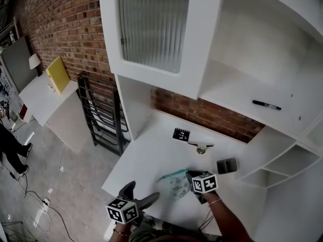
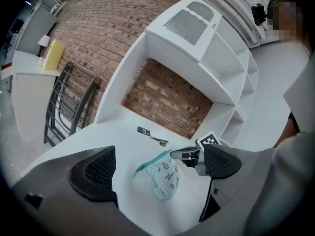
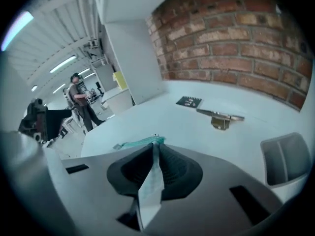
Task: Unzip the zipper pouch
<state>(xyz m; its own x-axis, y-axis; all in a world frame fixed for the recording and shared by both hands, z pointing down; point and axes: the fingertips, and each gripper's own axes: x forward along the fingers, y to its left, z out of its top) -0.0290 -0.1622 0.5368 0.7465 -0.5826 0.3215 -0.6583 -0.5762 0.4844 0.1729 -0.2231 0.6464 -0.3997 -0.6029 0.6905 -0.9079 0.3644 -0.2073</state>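
The zipper pouch point(image 1: 175, 183) is lying on the white desk point(image 1: 146, 158), in the lower middle of the head view. It is pale with small dark marks on it, and a green zipper strip point(image 2: 153, 160) is running along its top edge. The right gripper point(image 1: 191, 177) is pinching the right end of the pouch. In the right gripper view its two jaws are pressing together on a thin flap of the pouch point(image 3: 150, 181), and the green strip point(image 3: 140, 142) is sticking out past the tips. The left gripper point(image 1: 139, 193) is waiting at the bottom left of the head view, near the pouch but not touching it. In the left gripper view its jaws are standing wide apart with nothing gripped, and the pouch point(image 2: 163, 178) is showing on the desk beyond them. Farther back on the desk, toward the brick wall point(image 1: 212, 116), a small black card point(image 1: 181, 133) is lying, with a little metal piece point(image 1: 201, 146) just beside it. A small grey box point(image 1: 227, 165) is sitting at the right of the pouch. A black pen point(image 1: 266, 105) is lying on the white shelf point(image 1: 237, 92) at the upper right. A black metal rack point(image 1: 101, 116) is leaning at the left of the desk.
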